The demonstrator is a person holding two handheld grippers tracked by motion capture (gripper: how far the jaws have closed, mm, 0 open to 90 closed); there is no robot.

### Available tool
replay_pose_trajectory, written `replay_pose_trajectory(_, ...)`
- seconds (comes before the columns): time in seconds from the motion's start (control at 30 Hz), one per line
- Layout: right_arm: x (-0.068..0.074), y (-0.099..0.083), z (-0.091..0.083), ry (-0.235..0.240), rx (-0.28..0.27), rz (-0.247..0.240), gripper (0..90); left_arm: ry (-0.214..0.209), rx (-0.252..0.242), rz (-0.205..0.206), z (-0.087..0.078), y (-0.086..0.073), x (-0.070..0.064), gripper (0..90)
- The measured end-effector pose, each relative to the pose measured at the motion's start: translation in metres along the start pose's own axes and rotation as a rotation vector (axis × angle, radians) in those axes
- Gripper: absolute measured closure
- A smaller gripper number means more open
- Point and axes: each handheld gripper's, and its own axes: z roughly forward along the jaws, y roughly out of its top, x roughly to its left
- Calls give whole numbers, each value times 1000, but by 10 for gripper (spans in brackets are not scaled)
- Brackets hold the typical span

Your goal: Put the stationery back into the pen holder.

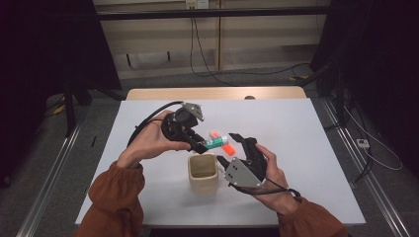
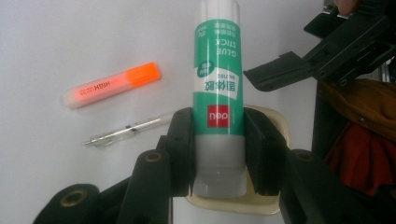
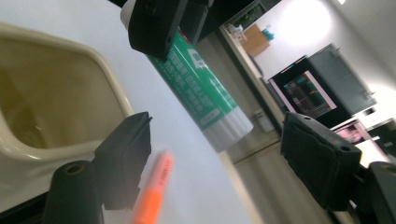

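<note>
Above a white table [image 1: 306, 148], the left gripper [image 1: 200, 144] clamps a green glue stick [image 1: 213, 142] at its grey end, just over a beige cup [image 1: 203, 173]. Alongside, the right gripper [image 1: 228, 149] gapes wide, empty; an orange highlighter [image 2: 112, 85] and a clear pen [image 2: 127, 130] lie beyond.

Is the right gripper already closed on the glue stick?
No. The right gripper stands open, jaws apart with nothing between, while the left gripper clamps the glue stick.

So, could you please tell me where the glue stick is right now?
The glue stick is clamped in the left tool, held in the air just above the beige cup, with the orange highlighter on the table just beyond it.
</note>
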Motion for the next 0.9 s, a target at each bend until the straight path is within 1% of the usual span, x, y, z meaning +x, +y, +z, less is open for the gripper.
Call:
replay_pose_trajectory(0.07,1,2,1,-33,21,-79,275,-3,6,-4,1,3,0,657)
replay_pose_trajectory(0.1,2,3,2,-45,24,-106,294,-5,13,3,1,4,1,656)
replay_pose_trajectory(0.2,6,6,4,-62,30,-166,323,-4,12,-3,3,7,1,656)
replay_pose_trajectory(0.23,7,7,5,-65,40,-190,334,-8,15,-4,4,8,1,656)
replay_pose_trajectory(0.3,12,7,7,-80,57,-236,365,-5,25,5,5,10,2,657)
replay_pose_trajectory(0.37,15,8,10,-91,64,-275,386,-10,21,-6,6,11,1,656)
replay_pose_trajectory(0.43,18,8,11,-107,69,-293,419,-18,31,-2,7,12,2,656)
replay_pose_trajectory(0.47,19,9,12,-107,71,-303,434,-20,32,1,8,13,2,657)
replay_pose_trajectory(0.5,19,9,13,-106,73,-328,456,-23,34,-4,9,14,1,656)
replay_pose_trajectory(0.53,21,10,14,-111,80,-343,469,-20,36,-1,9,14,1,657)
replay_pose_trajectory(0.6,22,10,14,-112,79,-362,496,-22,35,-1,9,16,1,656)
replay_pose_trajectory(0.67,23,10,15,-116,83,-370,524,-28,28,5,10,17,0,656)
replay_pose_trajectory(0.7,24,10,15,-117,79,-371,523,-33,28,4,10,17,-1,656)
replay_pose_trajectory(0.73,25,9,16,-119,75,-368,528,-30,25,0,12,17,-2,656)
replay_pose_trajectory(0.8,27,9,16,-127,88,-375,582,-21,45,11,12,18,-2,656)
replay_pose_trajectory(0.83,26,9,16,-128,86,-396,603,-21,43,9,13,18,-1,656)
replay_pose_trajectory(0.9,25,8,15,-126,84,-393,622,-28,29,0,14,18,-1,656)
